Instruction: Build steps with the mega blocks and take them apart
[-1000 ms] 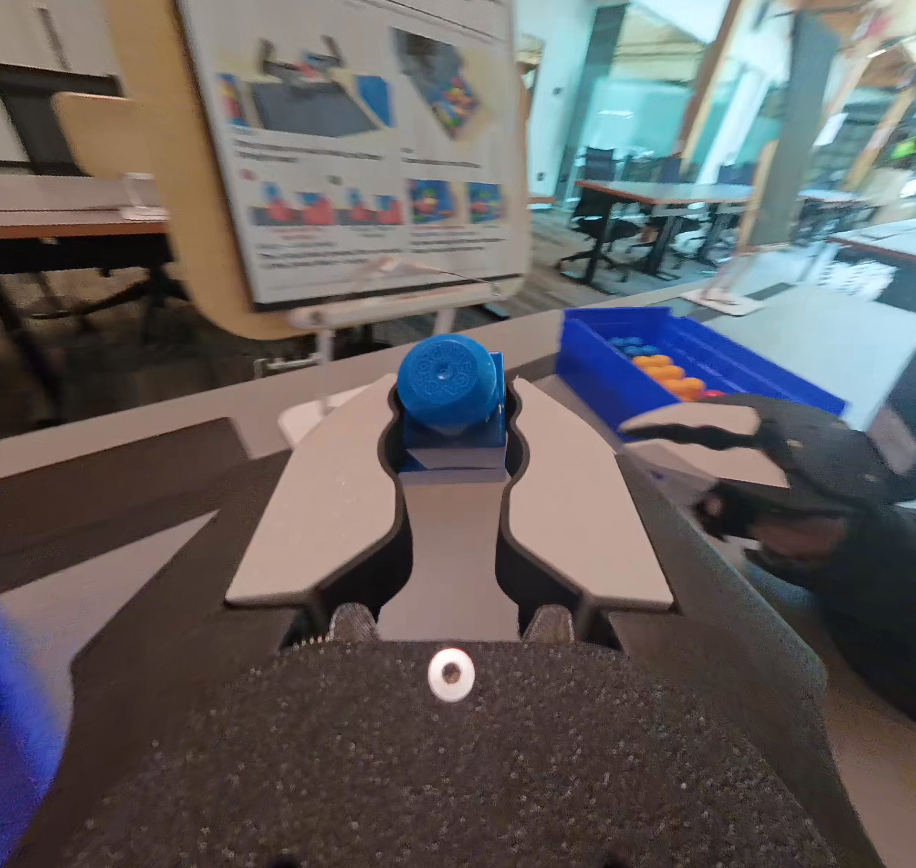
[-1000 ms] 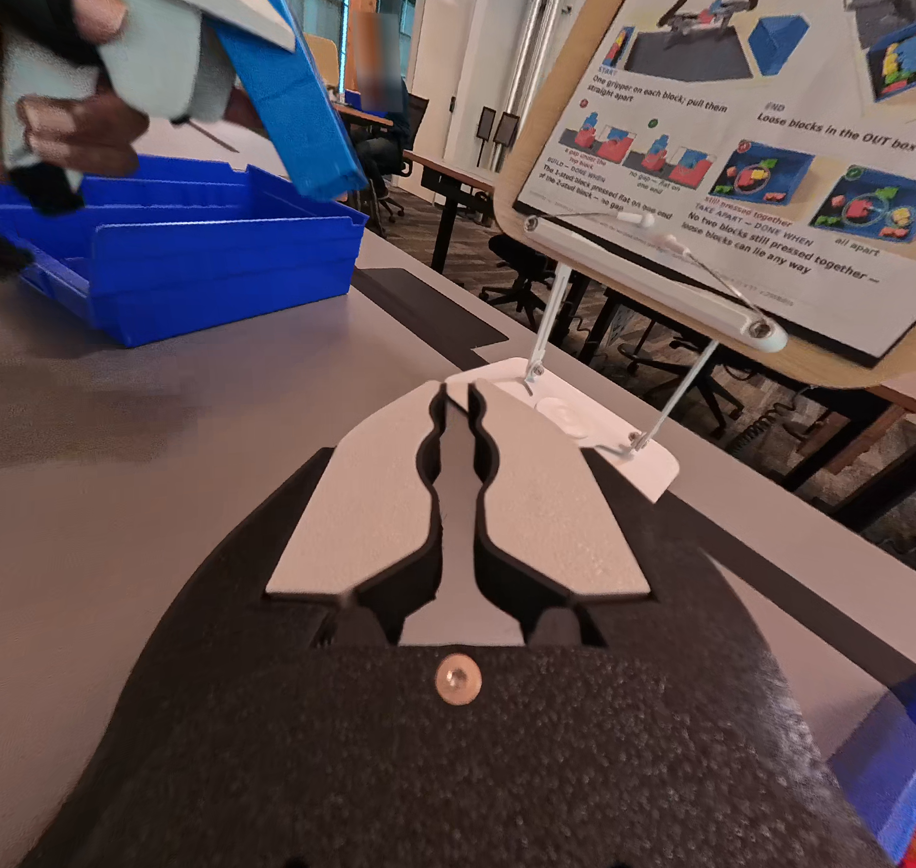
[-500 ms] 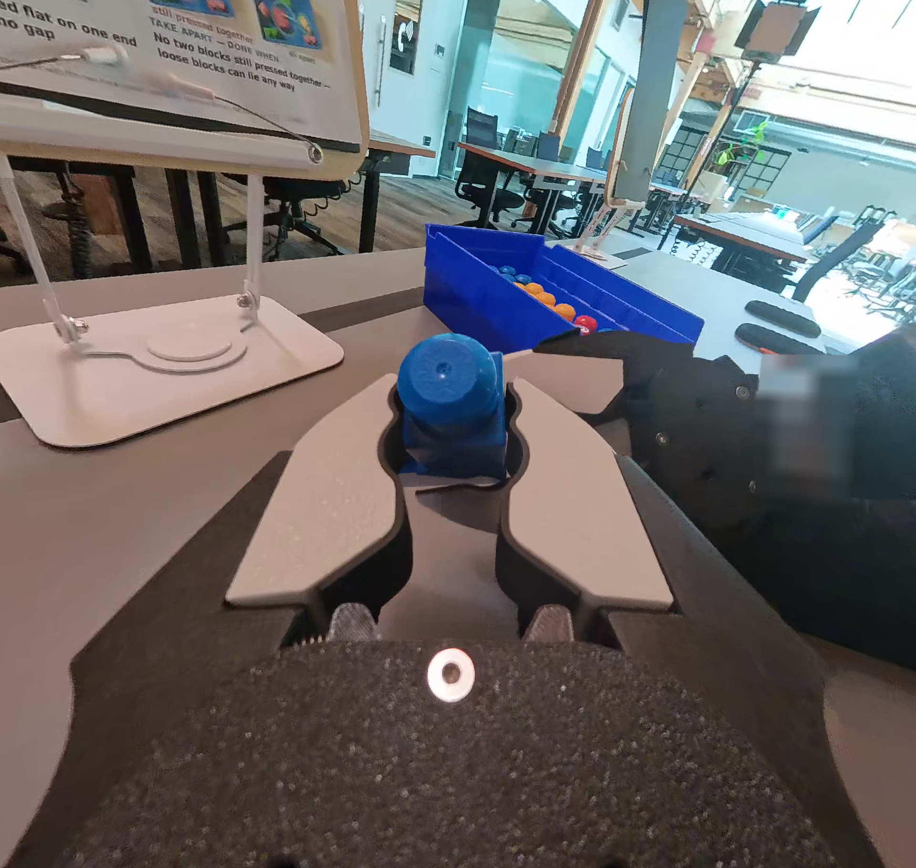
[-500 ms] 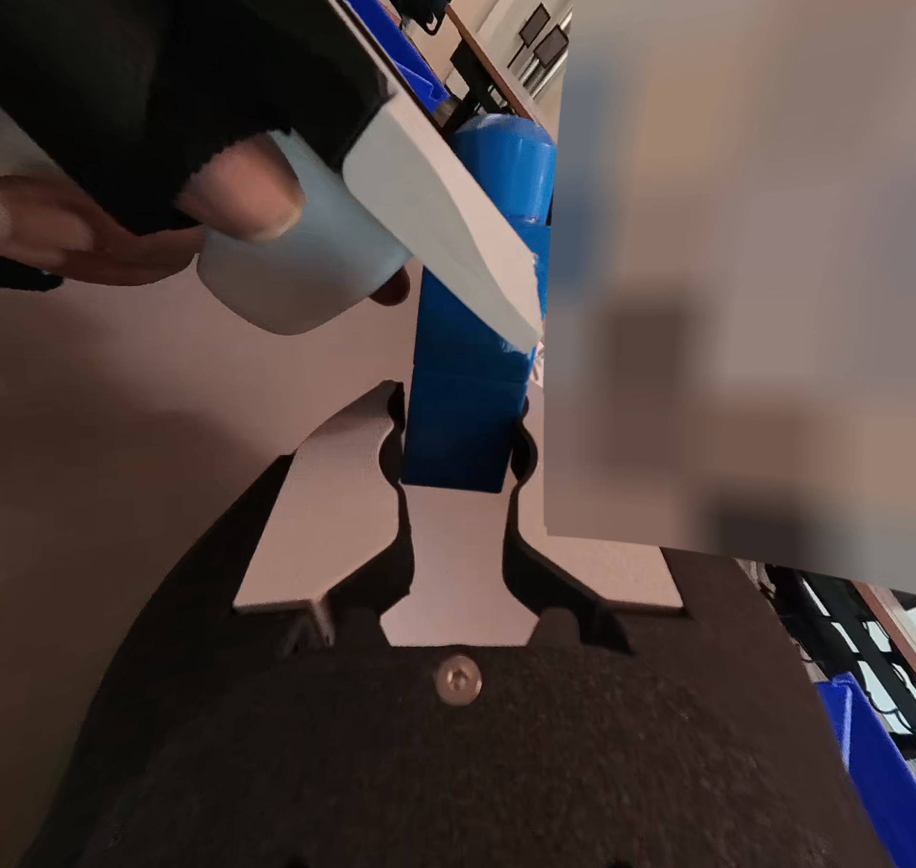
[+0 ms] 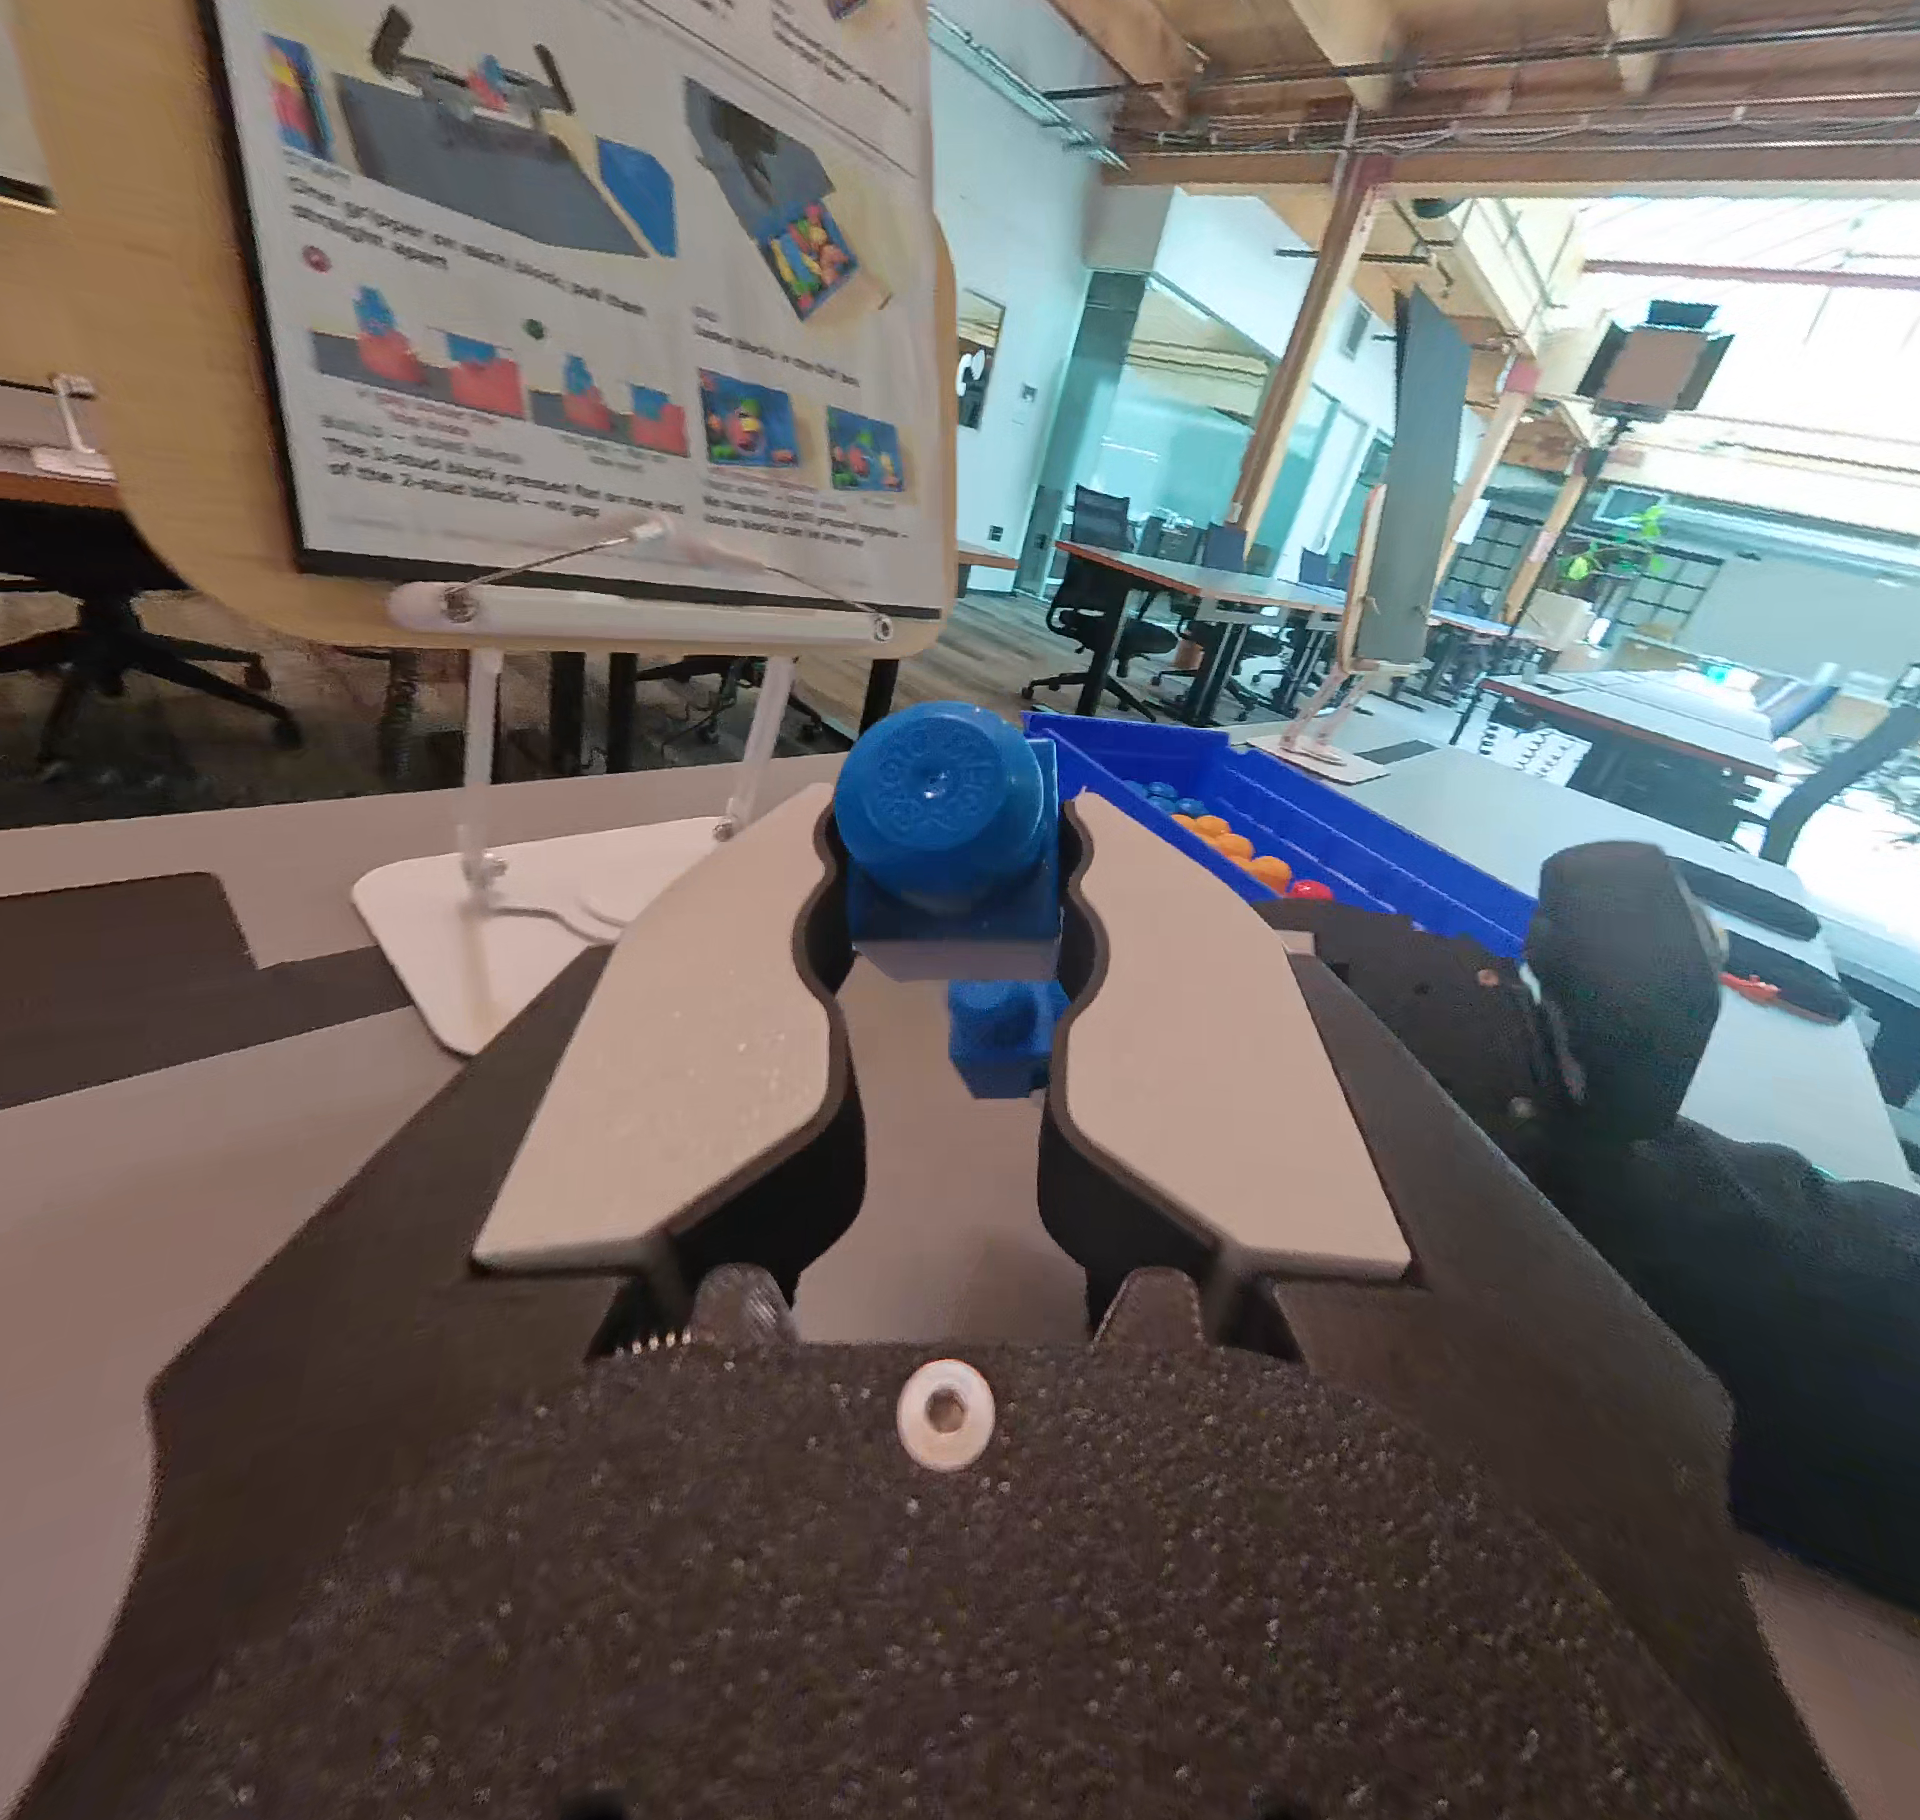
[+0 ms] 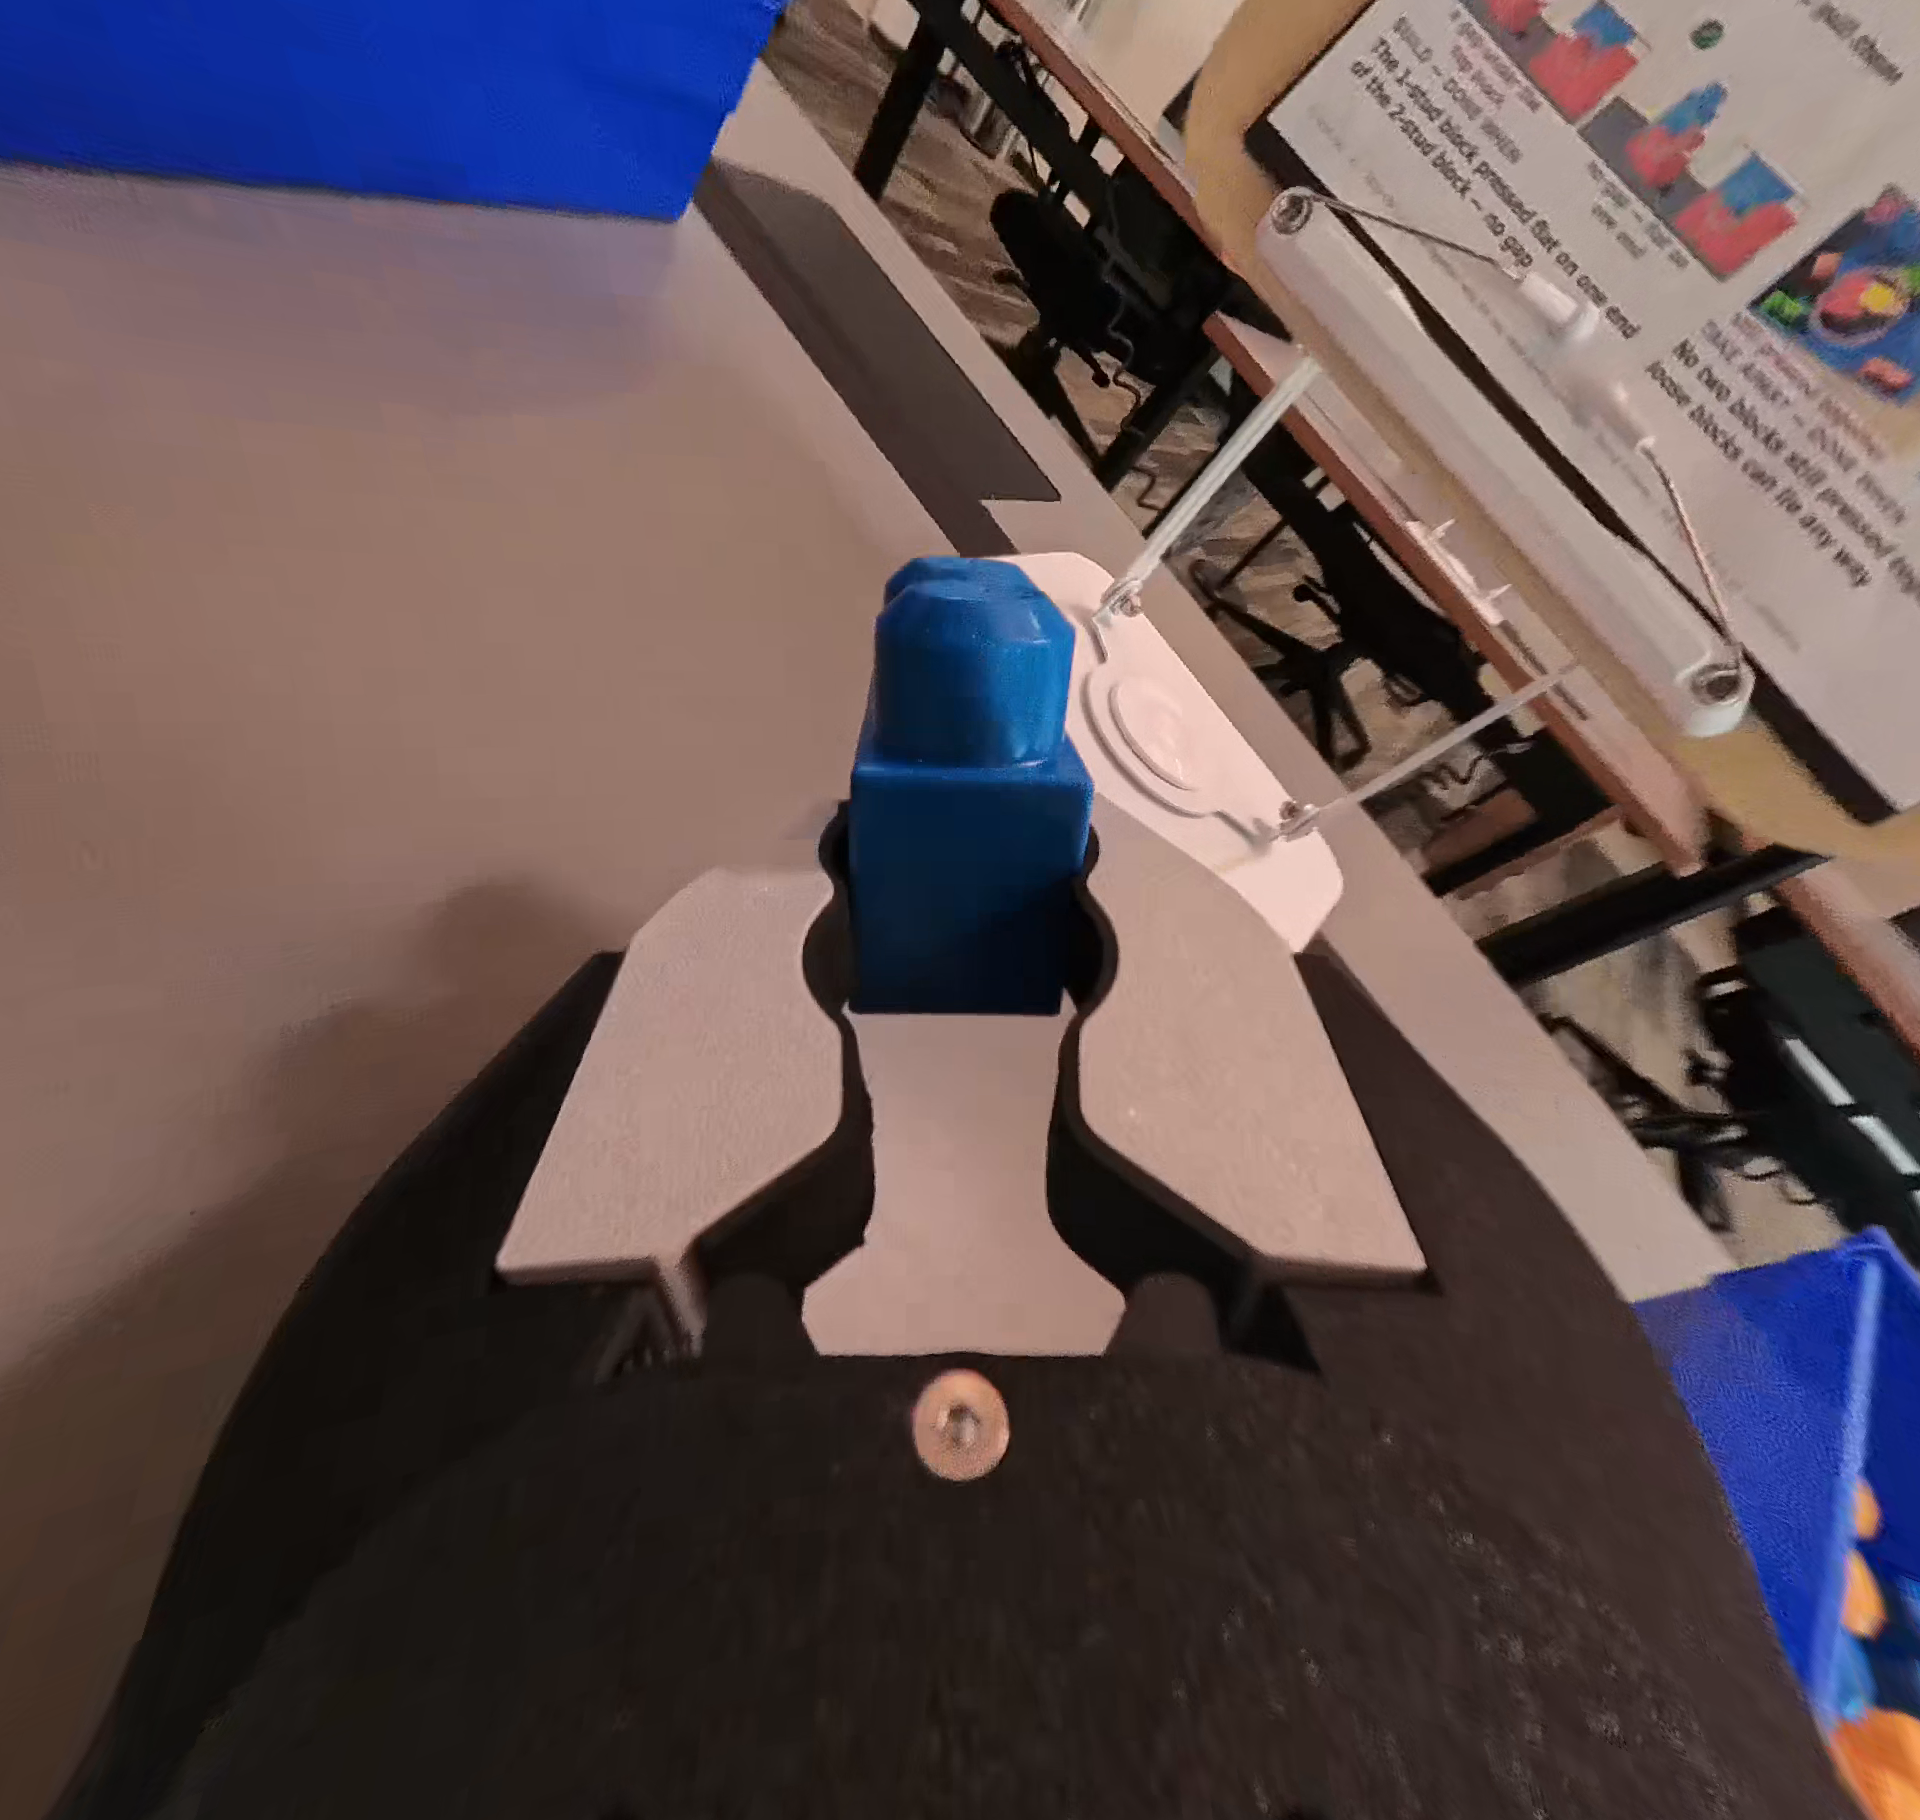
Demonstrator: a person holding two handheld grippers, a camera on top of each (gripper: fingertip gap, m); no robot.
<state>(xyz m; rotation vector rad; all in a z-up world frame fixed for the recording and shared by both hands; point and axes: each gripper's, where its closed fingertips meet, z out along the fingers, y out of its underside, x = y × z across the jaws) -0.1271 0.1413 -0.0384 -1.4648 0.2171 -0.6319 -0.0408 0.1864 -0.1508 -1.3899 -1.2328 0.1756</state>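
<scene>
In the left wrist view, my left gripper [image 5: 951,814] is shut on a blue mega block [image 5: 940,835], with the block's round stud facing the camera. A second blue block [image 5: 997,1043] shows lower down through the gap between the fingers. The black body of the right gripper [image 5: 1455,991] is close on the right. In the right wrist view, my right gripper [image 6: 961,856] is shut on a blue one-stud block [image 6: 966,814]. Both pads press its sides and the stud points away from me, above the grey table [image 6: 364,627].
A blue bin [image 5: 1351,835] with blue, orange and red blocks stands at the right. Another blue bin [image 6: 364,35] is at the far left. A white stand [image 5: 499,918] holds an instruction sheet [image 5: 582,243] behind the grippers. A dark mat [image 5: 156,981] lies on the table. One gripper's finger ends stand about 15 cm off the other's.
The right gripper was shut on nothing, then opened and closed on the lower blue block of the stack held in the left gripper. The two blocks have since come apart, one in each gripper.
</scene>
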